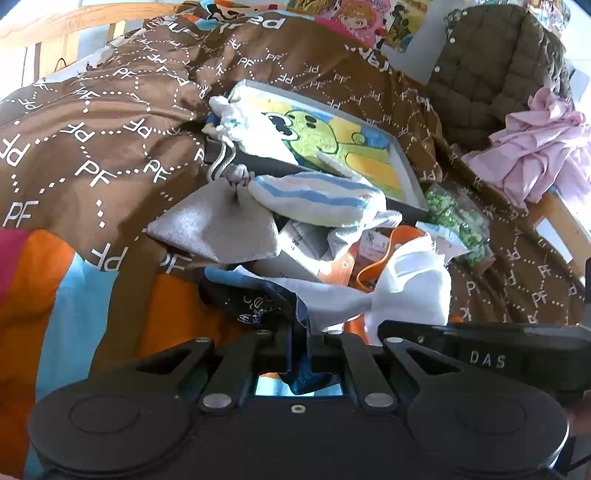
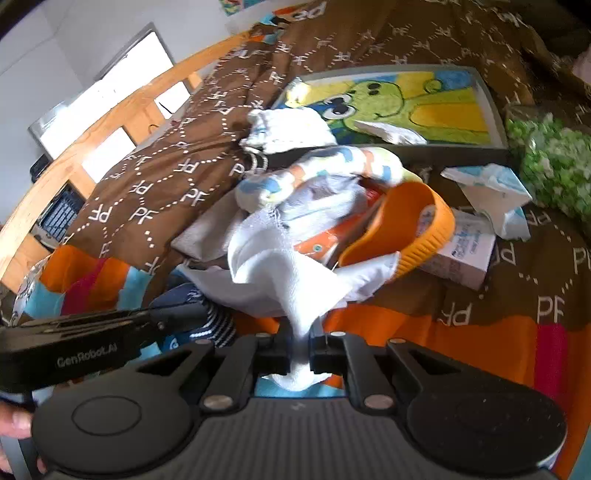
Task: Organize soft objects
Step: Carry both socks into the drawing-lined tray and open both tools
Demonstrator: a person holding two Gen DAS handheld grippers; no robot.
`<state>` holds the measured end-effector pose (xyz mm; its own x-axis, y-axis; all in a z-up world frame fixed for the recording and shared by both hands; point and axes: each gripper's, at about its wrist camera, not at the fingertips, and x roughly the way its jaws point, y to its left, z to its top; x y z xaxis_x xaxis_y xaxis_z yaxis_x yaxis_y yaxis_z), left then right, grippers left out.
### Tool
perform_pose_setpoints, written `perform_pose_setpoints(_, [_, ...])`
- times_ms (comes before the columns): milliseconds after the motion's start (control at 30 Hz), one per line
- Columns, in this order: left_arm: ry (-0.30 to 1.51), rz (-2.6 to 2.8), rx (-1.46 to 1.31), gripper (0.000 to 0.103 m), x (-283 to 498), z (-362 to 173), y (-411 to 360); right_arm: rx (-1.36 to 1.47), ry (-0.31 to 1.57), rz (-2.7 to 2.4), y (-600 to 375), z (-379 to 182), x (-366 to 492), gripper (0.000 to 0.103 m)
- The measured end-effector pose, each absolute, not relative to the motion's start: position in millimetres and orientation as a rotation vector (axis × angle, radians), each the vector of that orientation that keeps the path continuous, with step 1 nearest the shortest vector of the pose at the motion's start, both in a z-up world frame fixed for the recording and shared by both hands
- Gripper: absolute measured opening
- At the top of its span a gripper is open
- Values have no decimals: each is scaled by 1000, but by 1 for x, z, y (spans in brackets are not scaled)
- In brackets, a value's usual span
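Left claw (image 1: 298, 345) pinches navy sock (image 1: 255, 299); right, white (image 2: 273, 269).

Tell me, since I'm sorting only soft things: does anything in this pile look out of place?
Yes. A hard framed cartoon picture lies tilted on the brown blanket with socks draped over it, and an orange shoe and a small carton sit among the socks.

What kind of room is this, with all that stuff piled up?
Most likely a bedroom: the pile lies on a brown patterned duvet over a wooden bed frame, with cartoon posters on the wall behind.
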<state>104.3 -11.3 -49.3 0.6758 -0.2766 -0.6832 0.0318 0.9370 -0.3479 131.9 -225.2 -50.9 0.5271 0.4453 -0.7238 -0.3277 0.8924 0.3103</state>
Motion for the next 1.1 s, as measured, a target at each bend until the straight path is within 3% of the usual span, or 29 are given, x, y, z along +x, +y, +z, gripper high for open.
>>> perform_pose_setpoints(667, [468, -296, -345, 6, 79, -7, -10, 147, 540, 436, -236, -9, 109, 9])
perform_pose_setpoints(1100, [371, -363, -240, 7, 166, 26, -20, 63, 374, 361, -227, -3, 150, 9])
